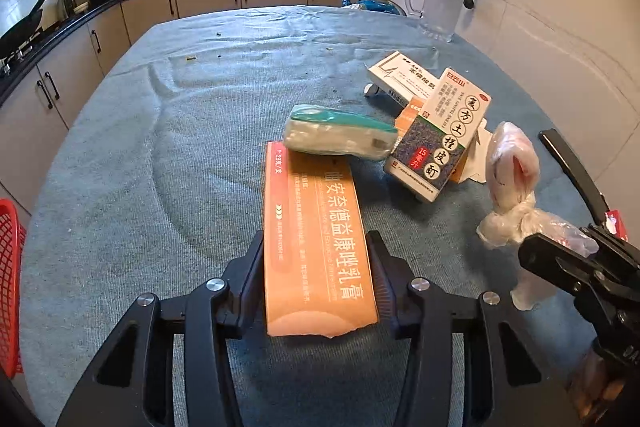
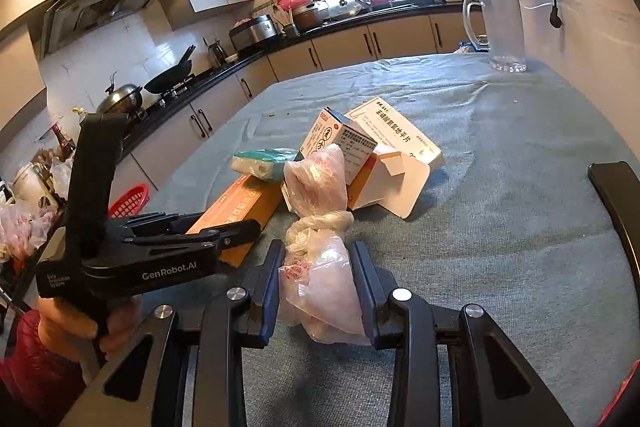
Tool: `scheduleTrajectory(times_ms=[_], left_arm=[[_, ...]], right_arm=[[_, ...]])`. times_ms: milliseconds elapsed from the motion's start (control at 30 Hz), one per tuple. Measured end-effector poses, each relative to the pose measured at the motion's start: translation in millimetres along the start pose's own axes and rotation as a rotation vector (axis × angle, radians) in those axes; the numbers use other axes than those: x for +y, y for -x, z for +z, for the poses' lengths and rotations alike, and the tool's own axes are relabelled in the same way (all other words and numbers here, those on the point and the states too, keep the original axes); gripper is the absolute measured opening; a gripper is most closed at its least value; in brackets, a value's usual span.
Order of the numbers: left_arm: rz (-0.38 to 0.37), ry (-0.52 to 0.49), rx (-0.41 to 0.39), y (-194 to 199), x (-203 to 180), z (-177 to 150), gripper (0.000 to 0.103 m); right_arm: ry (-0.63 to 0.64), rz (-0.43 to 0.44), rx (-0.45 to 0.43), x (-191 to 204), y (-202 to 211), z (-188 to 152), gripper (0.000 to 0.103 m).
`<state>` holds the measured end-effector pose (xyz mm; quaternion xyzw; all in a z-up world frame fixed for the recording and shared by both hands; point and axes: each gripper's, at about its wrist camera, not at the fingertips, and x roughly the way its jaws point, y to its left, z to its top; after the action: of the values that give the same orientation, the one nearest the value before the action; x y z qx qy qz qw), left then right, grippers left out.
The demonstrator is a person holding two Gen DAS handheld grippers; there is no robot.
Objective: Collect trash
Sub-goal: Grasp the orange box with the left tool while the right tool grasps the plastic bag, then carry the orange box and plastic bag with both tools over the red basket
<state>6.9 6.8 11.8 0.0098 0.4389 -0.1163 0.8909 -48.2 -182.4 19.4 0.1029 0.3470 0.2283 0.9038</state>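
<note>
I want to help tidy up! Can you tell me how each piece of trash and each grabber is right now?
Long orange box: flat on the cloth, left gripper closed on it.
Tissue pack: resting on the orange box's far end.
Knotted plastic bag: right gripper closed on it.
Blue-patterned medicine box: tilted, leaning on other boxes.
White box: flap open.
Glass pitcher: upright.

- A table [image 1: 160,167] under a blue-grey ribbed cloth, creased toward the far edge, with a few dark crumbs [image 1: 190,58] there.
- 1 long orange box [image 1: 316,239] lies flat on the cloth.
- A teal-and-white packet [image 1: 340,133] rests on the orange box's far end.
- A white box [image 1: 400,77] lies further back.
- A clear jug [image 1: 436,3] stands at the far right corner.
- A knotted plastic bag [image 1: 510,187] lies at the right.
</note>
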Motion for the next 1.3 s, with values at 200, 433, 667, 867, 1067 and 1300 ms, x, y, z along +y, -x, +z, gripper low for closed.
scheduleTrajectory(times_ms=[200, 433, 667, 867, 1067, 1300], left_arm=[[-0.008, -0.001, -0.072, 30, 14, -17, 0.044], [-0.002, -0.014, -0.06, 43, 22, -37, 0.044], [-0.003, -0.002, -0.006, 30, 23, -35, 0.045], [0.023, -0.012, -0.016, 26, 20, -32, 0.045], [0.007, 0.03, -0.084, 42, 26, -39, 0.045], [0.041, 0.028, -0.18, 74, 32, -54, 0.045]], right_arm=[[-0.003, 0.016, -0.003, -1, -1, 0, 0.036], [-0.006, 0.02, 0.006, -1, -4, 0, 0.036], [-0.001, 0.018, 0.012, 0, -5, 1, 0.036], [-0.003, 0.023, 0.011, 0, -6, 1, 0.036], [0.002, 0.014, 0.013, 1, -6, 1, 0.036], [-0.002, 0.004, 0.009, 19, 0, -1, 0.036]])
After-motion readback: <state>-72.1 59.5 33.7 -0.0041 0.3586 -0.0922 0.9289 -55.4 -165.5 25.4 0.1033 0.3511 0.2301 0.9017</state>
